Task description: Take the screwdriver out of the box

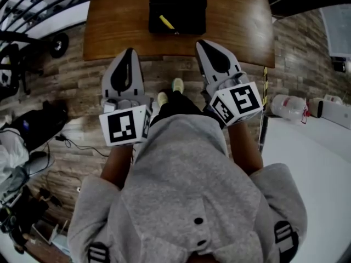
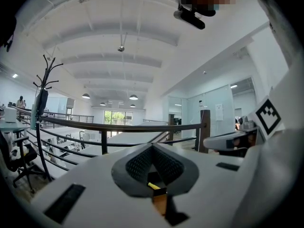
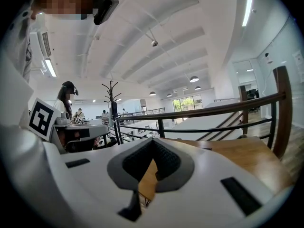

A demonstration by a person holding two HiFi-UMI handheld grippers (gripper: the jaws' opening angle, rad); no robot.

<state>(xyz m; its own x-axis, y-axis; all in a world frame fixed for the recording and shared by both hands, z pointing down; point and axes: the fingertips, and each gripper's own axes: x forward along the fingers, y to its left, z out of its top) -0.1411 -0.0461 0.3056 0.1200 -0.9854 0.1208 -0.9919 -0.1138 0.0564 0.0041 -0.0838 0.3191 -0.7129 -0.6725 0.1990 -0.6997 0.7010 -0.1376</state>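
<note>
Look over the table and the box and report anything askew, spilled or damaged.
Nothing stands out. The black box sits square on the wooden table, open, with the yellow-handled screwdriver lying slantwise inside. No spill or damage shows.

I read this as an open-plan office on an upper level. A railing [image 2: 118, 127] runs past my wooden table [image 1: 236, 15], with desks [image 3: 90, 123] beyond it and a person [image 3: 66, 99] at one. A coat stand [image 2: 42, 99], an office chair [image 2: 19, 160], pendant lamps [image 2: 86, 96] and glass partitions [image 2: 216, 118] fit that.
</note>
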